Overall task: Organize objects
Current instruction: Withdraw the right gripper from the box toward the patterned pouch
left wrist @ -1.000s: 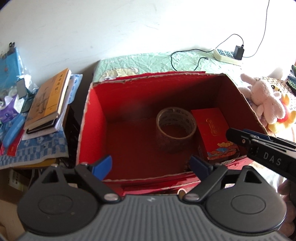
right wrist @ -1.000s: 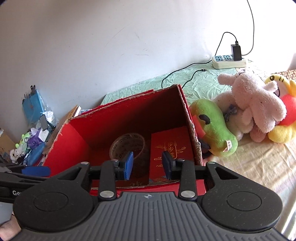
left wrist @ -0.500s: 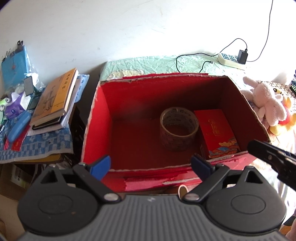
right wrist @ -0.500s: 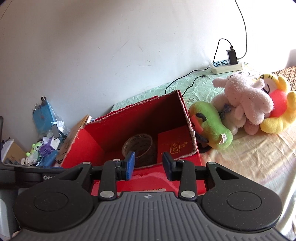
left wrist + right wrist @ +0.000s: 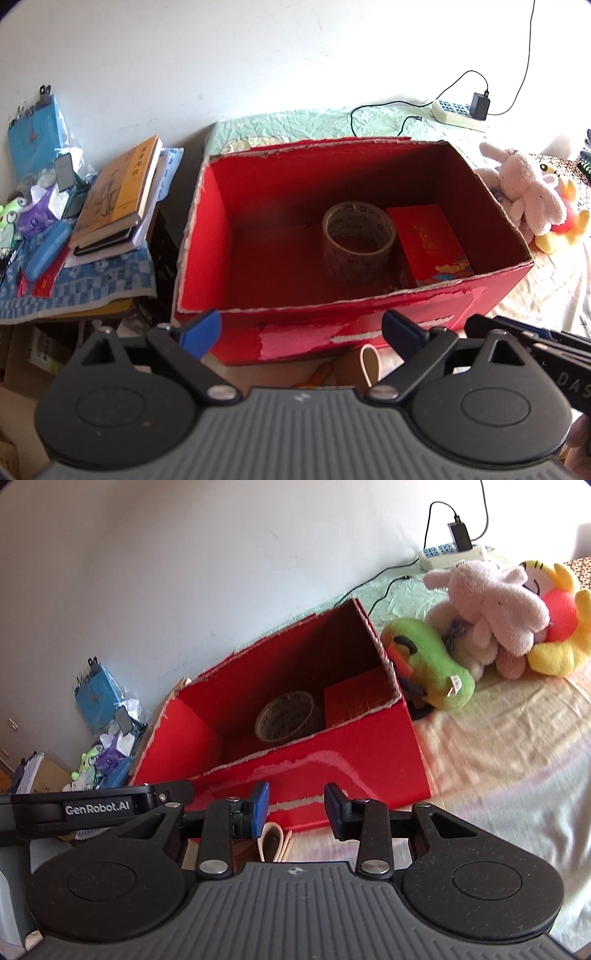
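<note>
Both angled down before the red box (image 5: 369, 328), left gripper (image 5: 301, 326) wide, right gripper (image 5: 296, 808) narrower, both empty

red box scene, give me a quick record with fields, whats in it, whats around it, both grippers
container: red box, open top, torn rim
inside: tape roll beside a small red carton, right half of the floor
left of box: stacked books on a blue checked cloth
right of box: plush toys on the bed
left gripper: open, empty
right gripper: open, empty
</note>
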Motion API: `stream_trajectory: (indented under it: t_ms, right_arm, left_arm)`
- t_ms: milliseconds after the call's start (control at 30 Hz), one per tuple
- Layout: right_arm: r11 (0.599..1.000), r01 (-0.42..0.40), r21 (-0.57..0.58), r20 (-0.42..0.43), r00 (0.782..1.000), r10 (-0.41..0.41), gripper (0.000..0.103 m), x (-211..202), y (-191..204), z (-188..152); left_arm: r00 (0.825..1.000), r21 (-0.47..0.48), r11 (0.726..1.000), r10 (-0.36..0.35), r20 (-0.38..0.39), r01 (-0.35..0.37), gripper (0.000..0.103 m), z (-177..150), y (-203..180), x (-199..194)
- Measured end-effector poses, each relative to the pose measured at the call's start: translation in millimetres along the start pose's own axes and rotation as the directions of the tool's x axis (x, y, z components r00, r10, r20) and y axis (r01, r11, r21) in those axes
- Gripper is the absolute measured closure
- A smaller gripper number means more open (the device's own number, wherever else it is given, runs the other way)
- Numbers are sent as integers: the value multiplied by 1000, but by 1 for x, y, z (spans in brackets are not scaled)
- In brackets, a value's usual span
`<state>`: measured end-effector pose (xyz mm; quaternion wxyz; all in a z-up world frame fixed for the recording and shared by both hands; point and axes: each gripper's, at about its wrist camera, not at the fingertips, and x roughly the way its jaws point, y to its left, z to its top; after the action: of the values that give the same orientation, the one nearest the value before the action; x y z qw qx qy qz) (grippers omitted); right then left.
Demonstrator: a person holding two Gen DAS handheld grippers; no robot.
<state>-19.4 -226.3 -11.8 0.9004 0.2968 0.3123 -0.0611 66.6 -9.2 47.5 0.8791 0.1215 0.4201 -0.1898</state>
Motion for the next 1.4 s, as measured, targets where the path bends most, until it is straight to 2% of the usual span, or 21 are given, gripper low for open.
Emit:
stream_trajectory:
  t_ms: [333,767,933,1000,1133,1400]
  right_arm:
    - [1000,-13,17,-79,997,15,66,9,0,-7]
    - [998,-21,63,-143,989,30,66,19,-9,-13]
    - [997,-23,75,-159,987,35,65,22,-10,-13]
    - [996,-25,82,-171,984,39,60,24,-11,-12]
    - [995,-34,96,-197,979,53,59,30,-11,-13]
    - [990,-83,110,-274,955,110,59,44,-5,-18]
  left_arm:
    - [999,-9,1000,3,-33,-4,9,-11,4,4]
    - [996,9,1000,-28,-90,29,8,-22,2,18]
    - [993,31,997,-72,-93,75,8,-33,4,18]
    - [990,38,993,-104,-92,108,8,-38,6,18]
    - [984,68,985,-149,-95,155,9,-48,5,17]
    - [955,101,953,-274,-112,285,12,-57,-1,14]
